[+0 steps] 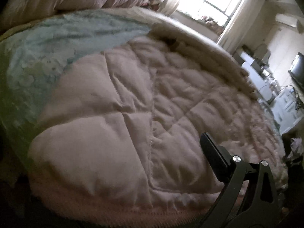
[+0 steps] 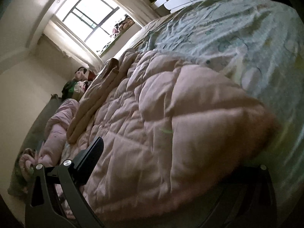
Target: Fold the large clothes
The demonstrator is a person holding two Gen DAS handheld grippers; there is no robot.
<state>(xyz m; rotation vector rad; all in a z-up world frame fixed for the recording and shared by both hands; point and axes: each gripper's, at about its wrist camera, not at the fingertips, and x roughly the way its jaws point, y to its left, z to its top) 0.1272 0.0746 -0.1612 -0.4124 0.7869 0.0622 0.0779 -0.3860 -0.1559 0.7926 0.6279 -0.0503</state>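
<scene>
Pink quilt lies spread over the blue-sheeted bed, its padded edge bulging before the left tool and right tool, whose grip I cannot tell.

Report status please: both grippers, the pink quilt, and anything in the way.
Left gripper: one finger visible, grip unclear. Right gripper: quilt bulges between its fingers, grip unclear. Pink quilt spread on bed, partly folded. Beige garment lies on it.
</scene>
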